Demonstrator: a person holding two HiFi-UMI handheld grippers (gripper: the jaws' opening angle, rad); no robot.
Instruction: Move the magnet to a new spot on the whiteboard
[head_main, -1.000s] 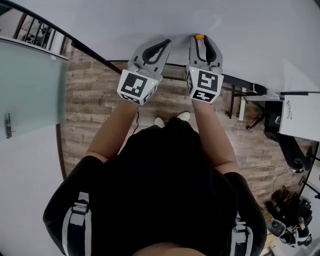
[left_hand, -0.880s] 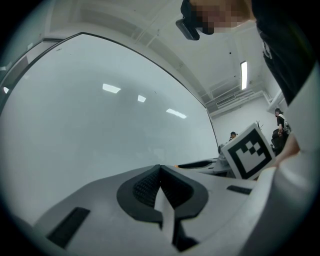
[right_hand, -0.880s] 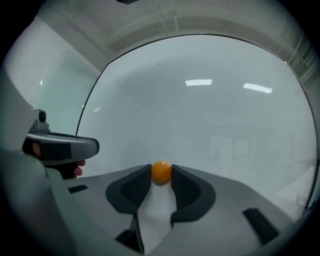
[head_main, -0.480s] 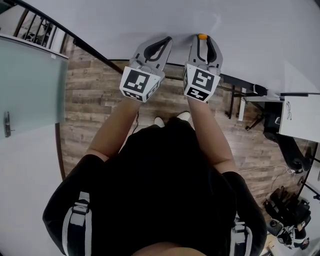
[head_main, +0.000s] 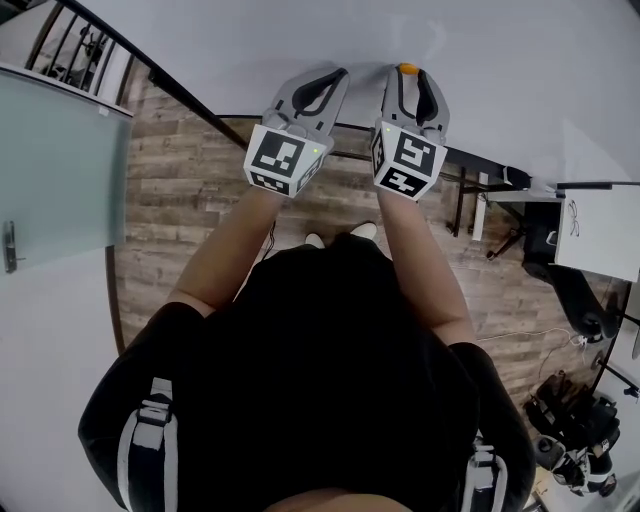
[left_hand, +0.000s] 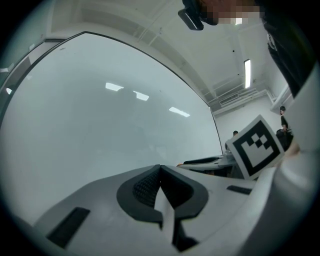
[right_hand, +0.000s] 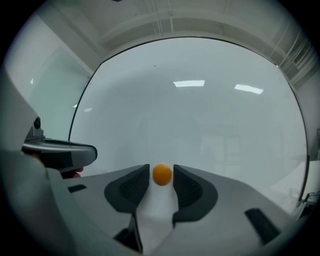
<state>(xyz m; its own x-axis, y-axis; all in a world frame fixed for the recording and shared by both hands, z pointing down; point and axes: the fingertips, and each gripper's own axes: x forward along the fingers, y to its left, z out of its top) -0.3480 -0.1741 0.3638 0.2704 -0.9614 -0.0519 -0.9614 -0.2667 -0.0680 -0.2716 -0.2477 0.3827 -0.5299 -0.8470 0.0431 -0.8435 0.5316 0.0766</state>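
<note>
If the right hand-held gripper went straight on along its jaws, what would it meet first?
The orange magnet, sitting between the opening jaws of the right hand-held gripper, pads seemingly just clear of it. The whiteboard it sticks to lies right behind; the remaining gap is hard to judge.

head view looks down; both gripper views closely face the whiteboard (right_hand: 200, 125).

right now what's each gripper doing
left gripper: shut, nothing in it
right gripper: jaws opening, orange magnet between them, not gripped
</note>
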